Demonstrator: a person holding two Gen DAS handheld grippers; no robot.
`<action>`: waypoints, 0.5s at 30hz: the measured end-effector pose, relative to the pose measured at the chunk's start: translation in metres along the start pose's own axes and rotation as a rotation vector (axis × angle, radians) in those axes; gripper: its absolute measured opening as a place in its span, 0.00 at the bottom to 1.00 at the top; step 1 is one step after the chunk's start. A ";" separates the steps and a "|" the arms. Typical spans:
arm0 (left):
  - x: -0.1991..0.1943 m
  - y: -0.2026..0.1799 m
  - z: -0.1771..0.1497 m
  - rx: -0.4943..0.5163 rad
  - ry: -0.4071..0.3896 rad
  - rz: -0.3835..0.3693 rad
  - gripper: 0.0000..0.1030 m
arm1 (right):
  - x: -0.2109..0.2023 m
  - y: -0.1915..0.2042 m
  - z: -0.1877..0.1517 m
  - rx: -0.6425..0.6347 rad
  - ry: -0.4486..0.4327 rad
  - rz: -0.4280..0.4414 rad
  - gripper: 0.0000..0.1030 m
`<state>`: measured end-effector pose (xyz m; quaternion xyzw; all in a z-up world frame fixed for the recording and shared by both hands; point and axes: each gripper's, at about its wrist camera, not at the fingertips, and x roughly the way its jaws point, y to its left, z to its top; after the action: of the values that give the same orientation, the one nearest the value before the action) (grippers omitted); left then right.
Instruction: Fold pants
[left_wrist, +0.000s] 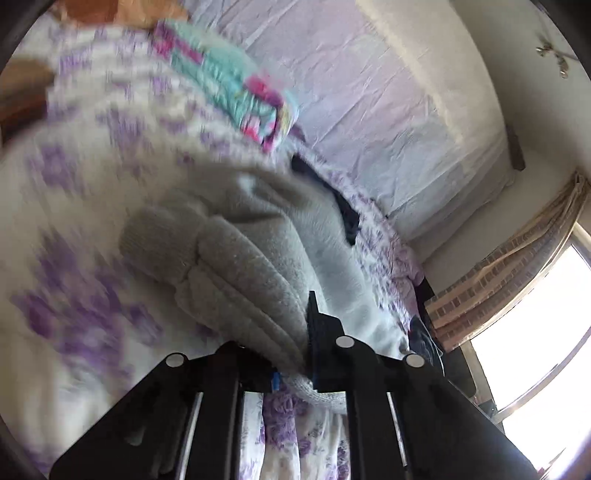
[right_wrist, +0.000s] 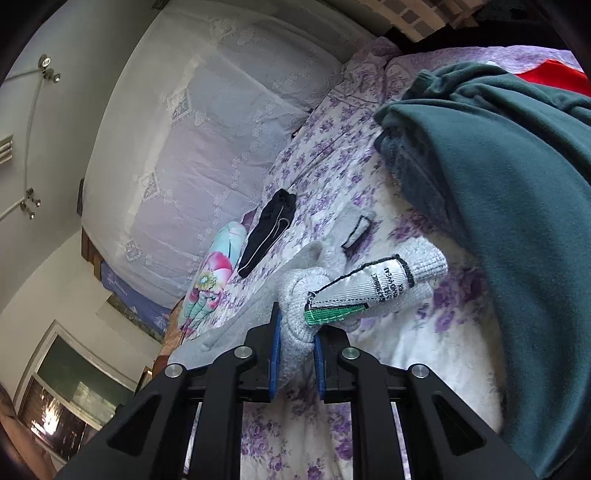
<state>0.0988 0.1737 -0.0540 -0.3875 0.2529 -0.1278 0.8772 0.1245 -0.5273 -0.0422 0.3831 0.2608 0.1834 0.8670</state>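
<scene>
The left gripper (left_wrist: 308, 354) is seen clenched on a thick fold of the grey pants (left_wrist: 255, 258); the cloth is pinched between the black fingers (left_wrist: 317, 332) with almost no gap left. No earlier view is given, so only the closed grip is noted. The left wrist view is heavily blurred, so the exact edge gripped cannot be told; it looks like a ribbed hem or waistband.

The right gripper (right_wrist: 297, 354) is clamped on a bunched roll of the same grey pants (right_wrist: 295, 295). The blue pads (right_wrist: 275, 363) are pressed against the knit from both sides, a narrow gap being filled by the cloth. Just above the grip a white sewn label (right_wrist: 369, 291) with a green tab and black print is turned outward, and a ribbed cuff (right_wrist: 428, 262) is seen beyond it.

The pants are spread, crumpled, across a bed covered by a white sheet with purple flowers (right_wrist: 332, 177), the bulk of the garment lying between the two grippers and lifted at both gripped ends.

Nearby things recorded: a dark green fleece garment (right_wrist: 517, 221) heaped close to the right of the grip, overlapping the sheet; a folded black garment (right_wrist: 266, 229) farther up the bed; a teal and pink patterned bundle (right_wrist: 214, 273) beside it; a pale lace-covered headboard (right_wrist: 207, 147) behind; a bright window (left_wrist: 546, 332) with a curtain to the side.
</scene>
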 end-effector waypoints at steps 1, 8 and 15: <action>-0.013 -0.009 0.008 0.028 -0.022 -0.008 0.10 | 0.003 0.009 -0.001 -0.033 0.014 0.005 0.15; -0.039 0.028 -0.013 -0.007 0.134 0.127 0.12 | 0.024 -0.005 -0.036 -0.030 0.207 -0.072 0.16; -0.080 0.060 -0.010 -0.149 0.035 0.170 0.82 | -0.020 -0.011 -0.019 -0.012 0.132 -0.223 0.57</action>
<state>0.0277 0.2412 -0.0768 -0.4264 0.3089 -0.0408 0.8492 0.0984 -0.5338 -0.0549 0.3335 0.3571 0.1124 0.8652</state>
